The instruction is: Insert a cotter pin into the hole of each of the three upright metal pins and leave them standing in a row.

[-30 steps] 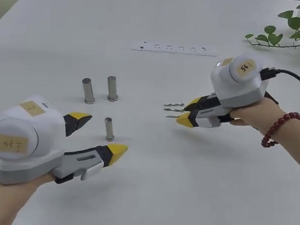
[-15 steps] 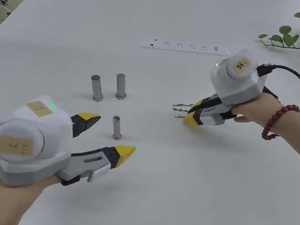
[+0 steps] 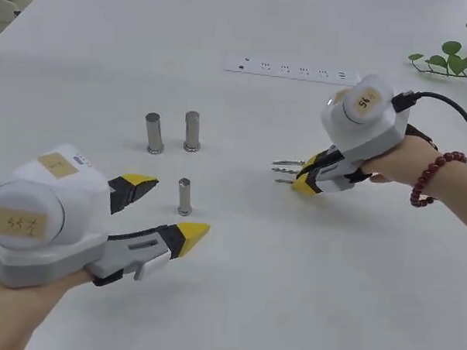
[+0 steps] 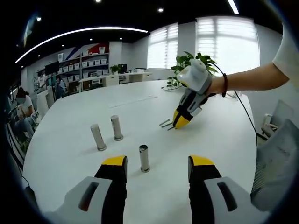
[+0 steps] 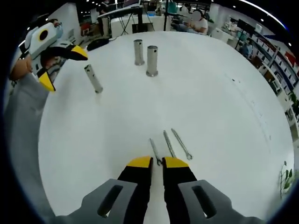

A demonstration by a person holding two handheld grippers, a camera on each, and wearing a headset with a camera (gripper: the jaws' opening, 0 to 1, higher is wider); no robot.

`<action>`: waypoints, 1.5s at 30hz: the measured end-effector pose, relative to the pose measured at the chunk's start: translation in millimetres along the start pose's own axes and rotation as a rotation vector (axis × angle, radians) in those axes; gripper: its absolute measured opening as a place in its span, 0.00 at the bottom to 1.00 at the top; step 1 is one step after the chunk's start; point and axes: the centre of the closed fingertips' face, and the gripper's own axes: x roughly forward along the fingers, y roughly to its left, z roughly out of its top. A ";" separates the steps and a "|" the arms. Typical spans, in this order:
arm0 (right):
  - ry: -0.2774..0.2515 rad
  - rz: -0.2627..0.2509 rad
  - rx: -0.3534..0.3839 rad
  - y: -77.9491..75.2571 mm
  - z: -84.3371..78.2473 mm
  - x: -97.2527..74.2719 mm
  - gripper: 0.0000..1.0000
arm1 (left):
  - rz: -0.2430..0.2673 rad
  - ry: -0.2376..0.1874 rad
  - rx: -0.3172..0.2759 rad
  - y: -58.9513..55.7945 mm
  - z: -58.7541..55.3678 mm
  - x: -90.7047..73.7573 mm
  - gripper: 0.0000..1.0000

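Three upright metal pins stand on the white table: two side by side at the back (image 3: 155,133) (image 3: 192,131) and one in front (image 3: 184,197). My left gripper (image 3: 170,209) is open, and the front pin (image 4: 144,158) stands just ahead of its gap. Three cotter pins (image 3: 288,170) lie flat on the table to the right. My right gripper (image 3: 303,183) rests low at their near ends. Its jaws are drawn almost together on the looped end of the leftmost cotter pin (image 5: 155,152); the other two (image 5: 168,143) (image 5: 181,143) lie loose beside it.
A white power strip (image 3: 292,71) lies at the back of the table. A leafy plant (image 3: 455,61) sits at the far right corner. A black cable (image 3: 453,111) runs from the right gripper. Bare tabletop (image 3: 291,286) spreads in front.
The right gripper's jaws have narrowed from slightly apart to nearly together at the cotter pins' ends. The left gripper stays open near the front pin. The head camera has shifted.
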 end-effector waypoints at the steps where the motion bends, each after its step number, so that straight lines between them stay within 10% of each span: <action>1: 0.009 0.001 -0.013 0.2 -0.1 0.1 0.10 | 0.000 -0.001 -0.001 0.0 0.2 -0.1 0.51; 18: 0.168 0.006 -0.156 1.5 -0.3 -0.5 0.04 | 0.004 -0.007 0.002 2.2 4.8 -4.9 0.51; 45: 0.058 -0.063 -0.193 18.0 16.8 -28.5 0.02 | -0.015 -0.028 -0.029 -9.9 17.0 -12.3 0.46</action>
